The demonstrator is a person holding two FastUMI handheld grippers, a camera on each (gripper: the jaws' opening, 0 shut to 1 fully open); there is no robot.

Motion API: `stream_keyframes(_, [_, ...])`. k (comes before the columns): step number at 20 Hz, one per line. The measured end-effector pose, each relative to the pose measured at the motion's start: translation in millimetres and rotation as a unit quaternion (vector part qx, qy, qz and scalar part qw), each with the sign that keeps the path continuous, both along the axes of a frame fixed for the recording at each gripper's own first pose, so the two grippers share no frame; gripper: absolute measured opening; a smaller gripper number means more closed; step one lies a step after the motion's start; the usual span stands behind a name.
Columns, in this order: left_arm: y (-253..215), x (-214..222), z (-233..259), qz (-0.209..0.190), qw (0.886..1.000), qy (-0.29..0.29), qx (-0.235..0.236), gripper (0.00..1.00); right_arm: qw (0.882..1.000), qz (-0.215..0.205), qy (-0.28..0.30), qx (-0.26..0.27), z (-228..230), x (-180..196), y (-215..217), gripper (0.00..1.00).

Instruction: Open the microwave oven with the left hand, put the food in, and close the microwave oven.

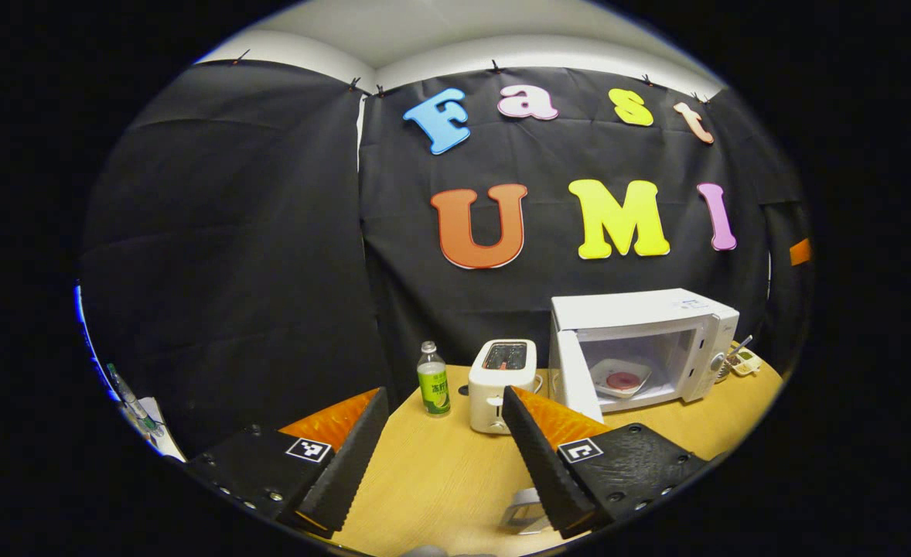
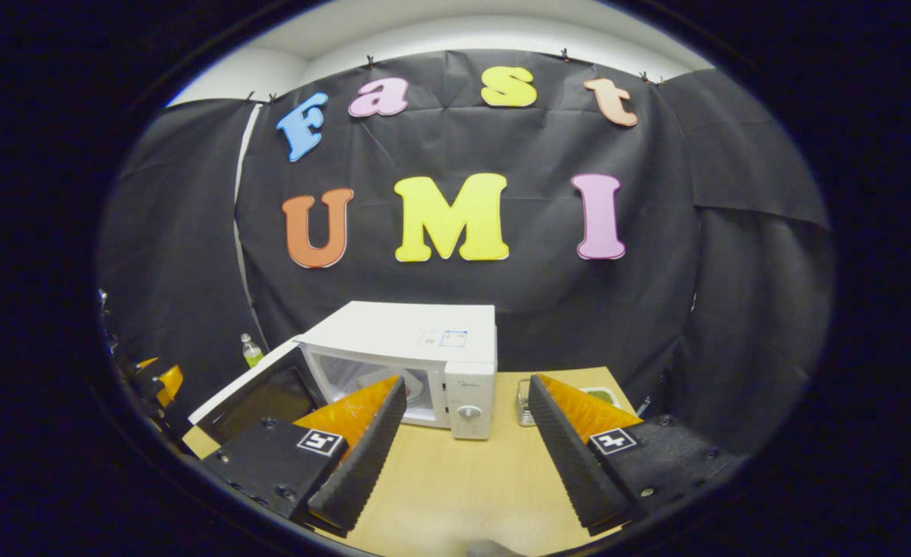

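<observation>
The white microwave point(image 1: 641, 317) stands at the back right of the wooden table point(image 1: 440, 472), its door point(image 1: 575, 379) swung wide open to the left. Inside it lies a white plate with a round reddish piece of food point(image 1: 620, 378). My left gripper point(image 1: 445, 396) hangs open and empty over the table, well short of the microwave. In the right gripper view the microwave point(image 2: 417, 333) sits straight ahead with its door point(image 2: 258, 394) hanging open at the left. My right gripper point(image 2: 468, 381) is open with nothing in it, and one fingertip hides part of the cavity.
A white toaster point(image 1: 502, 383) and a green-labelled bottle point(image 1: 433, 381) stand left of the microwave. A small clear object point(image 1: 525, 514) lies near the front edge. A glass jar point(image 2: 523, 404) and a small dish point(image 2: 601, 396) sit right of the microwave. The other gripper point(image 2: 154, 383) shows at far left.
</observation>
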State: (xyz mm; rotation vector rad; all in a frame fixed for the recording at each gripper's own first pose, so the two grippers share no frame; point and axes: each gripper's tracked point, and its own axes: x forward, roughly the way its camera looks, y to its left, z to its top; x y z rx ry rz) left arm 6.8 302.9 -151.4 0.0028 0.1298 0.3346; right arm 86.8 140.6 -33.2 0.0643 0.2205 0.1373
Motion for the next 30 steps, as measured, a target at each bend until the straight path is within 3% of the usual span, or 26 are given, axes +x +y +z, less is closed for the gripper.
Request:
stream_keyframes(1, [6.3,-0.4,-7.8,-0.002,1.000,0.004,-0.009,0.89,1.000,-0.002,0.001,0.005,4.2,-4.1,1.9,1.00])
stream_keyframes(2, [5.9,-0.4,-19.8,-0.012,1.000,0.013,-0.026,0.72,1.000,-0.004,0.002,0.005,4.1,-8.5,3.0,0.92])
stream_keyframes(3, [1.1,2.0,-32.8,-0.033,0.998,0.021,-0.046,0.62,1.000,-0.003,-0.001,0.005,8.2,-12.0,5.4,1.00])
stream_keyframes(4, [-4.3,3.3,-42.7,-0.046,0.996,0.027,-0.069,0.34,1.000,-0.003,-0.003,0.002,10.1,-13.1,9.2,1.00])
stream_keyframes(6, [10.9,11.8,-55.8,-0.014,0.997,0.030,-0.069,0.07,1.000,0.000,0.003,0.003,11.6,-19.8,16.1,1.00])
stream_keyframes(7, [14.1,11.1,-68.2,-0.020,0.996,0.033,-0.075,0.01,1.000,-0.001,0.002,0.011,14.0,-22.4,19.3,1.00])
stream_keyframes(8, [9.3,-11.1,-67.0,-0.020,0.996,0.040,-0.079,0.00,1.000,-0.003,0.003,0.016,17.4,-22.8,20.3,1.00])
stream_keyframes(9, [11.9,3.6,-84.2,-0.022,0.996,0.045,-0.078,0.11,1.000,-0.004,0.004,0.019,19.0,-22.9,19.9,1.00])
stream_keyframes(10, [9.6,3.7,-89.7,-0.027,0.996,0.046,-0.073,0.00,1.000,-0.003,0.004,0.023,21.2,-24.4,21.2,1.00])
stream_keyframes(11, [8.7,6.0,-92.8,-0.031,0.996,0.048,-0.066,0.00,1.000,-0.005,0.003,0.024,23.3,-24.7,20.4,1.00])
stream_keyframes(12, [7.7,6.1,-98.3,-0.033,0.996,0.052,-0.061,0.11,1.000,-0.005,0.005,0.023,22.9,-24.4,19.1,1.00])
stream_keyframes(13, [6.0,8.1,-100.9,-0.036,0.996,0.056,-0.058,0.00,1.000,-0.002,0.007,0.024,22.4,-22.3,19.4,1.00])
stream_keyframes(14, [4.2,10.4,-103.8,-0.042,0.996,0.060,-0.058,0.11,1.000,0.000,0.015,0.021,19.6,-21.3,19.5,1.00])
stream_keyframes(15, [2.3,12.7,-106.3,-0.044,0.995,0.065,-0.054,0.00,1.000,-0.003,0.020,0.019,17.5,-19.8,17.5,1.00])
stream_keyframes(16, [2.0,13.0,-108.4,-0.048,0.995,0.065,-0.051,0.00,0.999,-0.004,0.023,0.022,17.5,-17.8,17.6,0.92])
stream_keyframes(17, [-0.6,14.9,-109.6,-0.054,0.995,0.063,-0.052,0.00,0.999,-0.006,0.024,0.028,19.0,-17.0,18.7,0.92])
stream_keyframes(18, [-3.9,15.9,-111.6,-0.058,0.995,0.068,-0.053,0.00,0.999,-0.010,0.025,0.031,19.0,-17.9,18.1,1.00])
stream_keyframes(25, [-33.4,23.7,-122.0,-0.092,0.991,0.075,-0.054,0.00,0.999,-0.024,0.024,0.031,19.4,-26.1,13.4,1.00])
stream_keyframes(26, [-38.6,24.2,-122.5,-0.094,0.991,0.077,-0.058,0.11,0.999,-0.027,0.024,0.030,18.3,-26.8,10.5,0.92])
stream_keyframes(27, [-44.5,24.0,-124.1,-0.099,0.990,0.079,-0.060,0.00,0.999,-0.032,0.024,0.030,18.9,-26.5,6.5,1.00])
stream_keyframes(28, [-51.0,23.5,-125.3,-0.102,0.990,0.080,-0.059,0.00,0.999,-0.036,0.025,0.030,18.8,-27.3,3.7,0.92])
stream_keyframes(29, [-59.4,24.2,-124.1,-0.109,0.989,0.077,-0.060,0.00,0.998,-0.040,0.025,0.031,19.1,-28.5,1.0,1.00])
stream_keyframes(30, [-69.1,24.4,-123.5,-0.117,0.988,0.077,-0.061,0.00,0.998,-0.044,0.025,0.033,18.0,-29.5,-1.5,1.00])
